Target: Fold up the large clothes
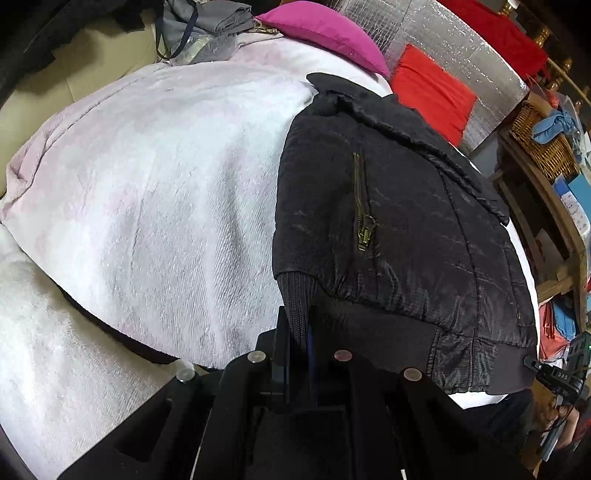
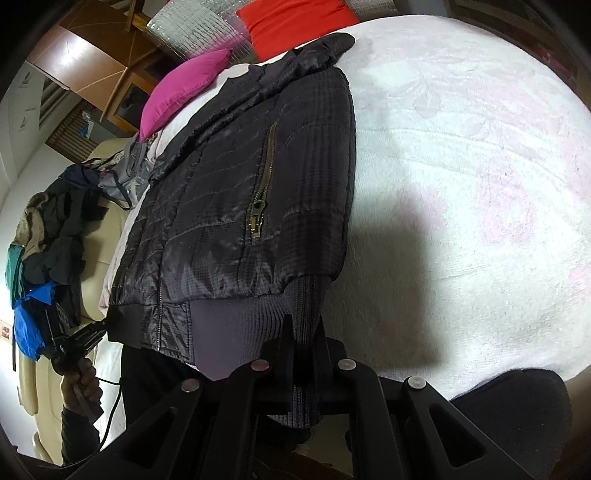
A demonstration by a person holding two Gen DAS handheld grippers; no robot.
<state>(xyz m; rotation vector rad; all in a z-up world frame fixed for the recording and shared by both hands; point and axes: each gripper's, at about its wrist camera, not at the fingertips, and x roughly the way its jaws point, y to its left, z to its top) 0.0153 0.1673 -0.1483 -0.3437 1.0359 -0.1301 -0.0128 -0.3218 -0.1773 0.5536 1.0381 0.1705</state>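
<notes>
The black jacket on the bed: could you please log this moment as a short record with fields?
garment: black jacket, lying flat, zip pocket up
surface: white blanket on the bed
left tongs: shut on the jacket's ribbed hem corner
right tongs: shut on the opposite ribbed hem corner
behind the jacket: pink cushion, red cushion
fold: none visible yet

A lived-in bedroom in a home; a bed spread with a pale pink fleece blanket (image 1: 155, 177) fills both views; a magenta cushion (image 1: 325, 33) and a red cushion (image 1: 432, 88) lie at its head; a heap of loose clothes (image 2: 55, 236) covers a cream armchair (image 2: 92, 295); a wicker basket (image 1: 543, 144) sits on cluttered wooden shelves (image 1: 554, 221); wooden cabinets (image 2: 96, 48) line the wall.
</notes>
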